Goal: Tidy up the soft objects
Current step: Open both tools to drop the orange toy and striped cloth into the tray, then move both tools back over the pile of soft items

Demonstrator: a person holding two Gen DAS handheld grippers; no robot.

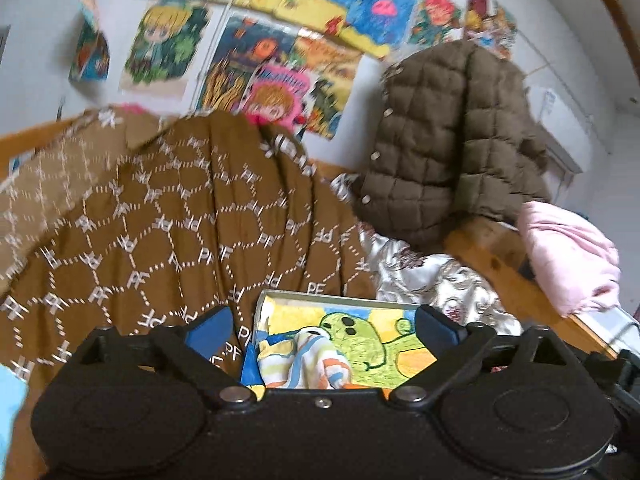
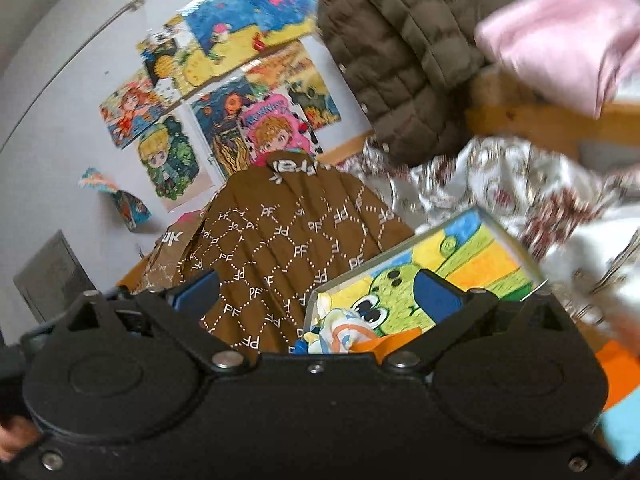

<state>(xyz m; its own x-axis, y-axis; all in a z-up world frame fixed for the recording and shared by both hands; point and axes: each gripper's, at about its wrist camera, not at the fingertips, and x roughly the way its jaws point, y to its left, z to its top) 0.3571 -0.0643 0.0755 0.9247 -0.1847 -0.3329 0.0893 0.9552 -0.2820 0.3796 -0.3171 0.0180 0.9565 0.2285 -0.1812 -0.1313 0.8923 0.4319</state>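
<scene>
1. Left wrist view, lower frame: the left gripper [image 1: 322, 326] has its blue-padded fingers [image 1: 212, 326] spread wide, with nothing between them.
2. Same view, lower centre: a picture box [image 1: 384, 344] with a green cartoon figure sits between the fingers in the frame; a striped cloth [image 1: 316, 362] lies on its near part.
3. Same view, left and centre: a brown blanket [image 1: 180, 220] with white "PF" lettering is heaped up, its edge beside the box.
4. Same view, right of centre: a quilted jacket [image 1: 452, 136] hangs over a wooden rail [image 1: 504, 256]; a pink cloth [image 1: 568, 256] lies on the rail at the right edge; a silvery patterned sheet [image 1: 420, 268] lies below the jacket.
5. Same view, top: drawings [image 1: 280, 52] cover the wall.
6. Right wrist view, lower frame: the right gripper [image 2: 320, 292] is likewise wide open and holds nothing.
7. Same view, lower centre-right: the box [image 2: 480, 256] is tilted in the frame, with the striped cloth [image 2: 344, 332] at its near corner.
8. Same view, centre: the blanket [image 2: 288, 248] lies left of the box; the sheet [image 2: 520, 184] spreads to the right.
9. Same view, top: the jacket [image 2: 400, 60] hangs at centre, the pink cloth [image 2: 560, 40] at upper right.
</scene>
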